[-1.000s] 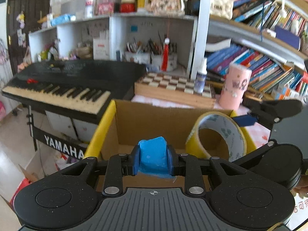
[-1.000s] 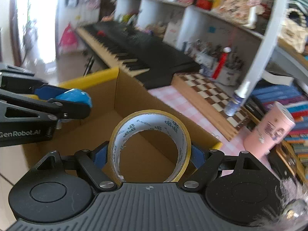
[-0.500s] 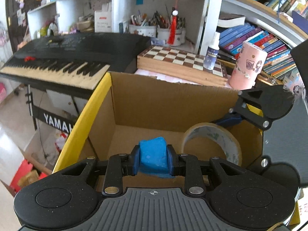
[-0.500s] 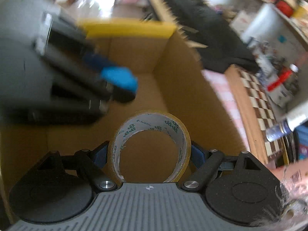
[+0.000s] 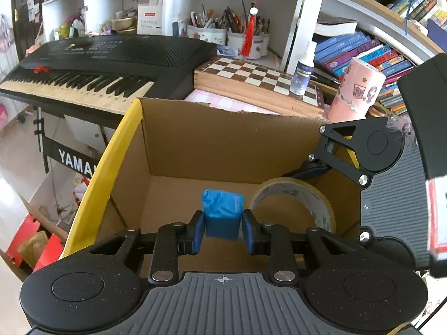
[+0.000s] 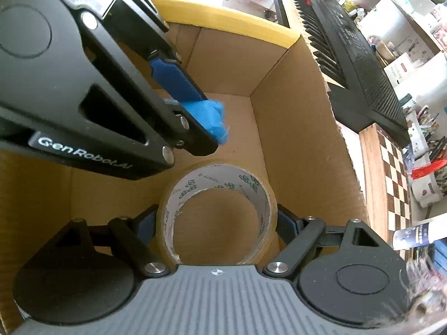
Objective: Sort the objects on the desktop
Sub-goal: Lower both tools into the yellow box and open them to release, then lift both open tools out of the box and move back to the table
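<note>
An open cardboard box with a yellow-taped edge lies below both grippers. My left gripper hangs inside it with a crumpled blue lump between its blue pads; the jaws are opening, and the pads still touch the lump. In the right wrist view the left gripper reaches in from the upper left with the blue lump at its tip. My right gripper is shut on a roll of clear packing tape, low over the box floor. The tape roll sits just right of the lump.
A black Yamaha keyboard stands behind the box on the left. A wooden chessboard carries a spray bottle, with a pink cup beside it. Shelves of books and pen pots fill the back. Red items lie on the floor at left.
Both grippers have sunk from above the box rim down into the box. The right gripper has rolled, so the tape roll now lies lower and flatter. The left pads have eased apart slightly.
</note>
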`<state>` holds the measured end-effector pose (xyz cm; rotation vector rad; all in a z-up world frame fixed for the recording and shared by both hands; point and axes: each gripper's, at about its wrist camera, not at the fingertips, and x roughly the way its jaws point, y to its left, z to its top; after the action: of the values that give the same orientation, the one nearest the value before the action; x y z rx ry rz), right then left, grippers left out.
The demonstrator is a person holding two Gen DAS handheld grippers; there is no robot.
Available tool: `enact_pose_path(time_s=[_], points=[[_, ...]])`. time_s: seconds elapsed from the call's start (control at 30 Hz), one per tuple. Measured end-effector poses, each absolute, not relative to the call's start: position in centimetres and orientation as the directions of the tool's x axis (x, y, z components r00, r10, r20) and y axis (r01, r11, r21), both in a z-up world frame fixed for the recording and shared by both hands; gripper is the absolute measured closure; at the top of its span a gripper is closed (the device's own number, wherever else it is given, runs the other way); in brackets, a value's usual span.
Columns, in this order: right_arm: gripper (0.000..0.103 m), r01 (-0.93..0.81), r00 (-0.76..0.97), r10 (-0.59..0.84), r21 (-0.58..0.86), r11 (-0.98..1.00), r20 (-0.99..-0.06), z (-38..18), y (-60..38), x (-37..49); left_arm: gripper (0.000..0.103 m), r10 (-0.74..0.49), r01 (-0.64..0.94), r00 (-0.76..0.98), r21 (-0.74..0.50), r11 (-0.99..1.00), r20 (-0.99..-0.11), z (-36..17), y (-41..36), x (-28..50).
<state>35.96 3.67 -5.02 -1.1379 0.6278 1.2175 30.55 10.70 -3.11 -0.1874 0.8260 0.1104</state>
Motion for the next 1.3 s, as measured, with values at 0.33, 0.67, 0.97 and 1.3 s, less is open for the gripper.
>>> enact_pose_path(time_s=[0.33, 0.67, 0.97, 1.3], points=[[0.017, -0.935, 0.35, 0.429, -0.337, 0.108, -0.833, -3.8, 3.5, 36.8, 0.046, 0.069, -0.129, 0.736, -0.04, 0.991, -0.673, -1.5, 10.0, 28.6], [0.016, -0.876, 0.48, 0.521, -0.364, 0.315, -0.706, 1.6, 0.1, 33.5, 0.037, 0.087, -0.113, 0.828, -0.012, 0.994, -0.553, 2.2, 10.5, 24.4], [0.016, -0.756, 0.63, 0.548, -0.275, 0.594, -0.55, 5.6, -4.0, 28.5, 0.032, 0.108, -0.135, 0.881, -0.026, 0.991, -0.461, 4.1, 11.3, 19.9], [0.016, -0.405, 0.836, 0.329, -0.089, 0.91, -0.44, 6.4, -8.5, 23.0, 0.029, 0.153, -0.201, 0.908, -0.086, 0.976, -0.39, 4.0, 12.4, 14.2]])
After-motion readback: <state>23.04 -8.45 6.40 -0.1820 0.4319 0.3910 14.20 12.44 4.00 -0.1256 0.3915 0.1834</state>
